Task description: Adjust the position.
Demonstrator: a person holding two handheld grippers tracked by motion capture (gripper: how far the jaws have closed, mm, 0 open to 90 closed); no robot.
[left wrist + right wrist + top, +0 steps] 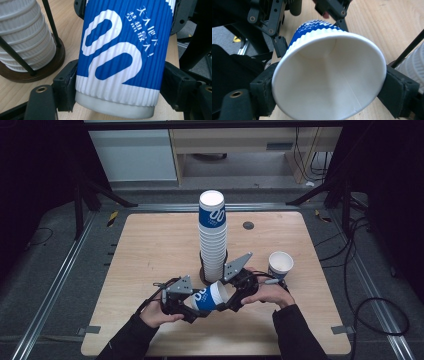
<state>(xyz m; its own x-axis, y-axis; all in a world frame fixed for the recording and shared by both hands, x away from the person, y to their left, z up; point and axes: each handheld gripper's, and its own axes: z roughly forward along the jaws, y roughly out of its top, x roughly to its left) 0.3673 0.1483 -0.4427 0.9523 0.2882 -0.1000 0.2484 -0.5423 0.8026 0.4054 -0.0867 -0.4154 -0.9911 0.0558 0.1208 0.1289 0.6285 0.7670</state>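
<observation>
Both grippers clamp one blue-and-white paper cup (209,297) on its side above the table (150,250), in front of the stack of cups (213,237): left gripper (192,307) at the base, right gripper (227,301) at the rim, likely to pull nested cups apart.

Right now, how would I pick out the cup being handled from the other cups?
Start at the tall stack of cups in its stand at the middle of the table. Just in front of it, a blue and white cup lies on its side between the two grippers. The lone cup to the right stands upright.
</observation>
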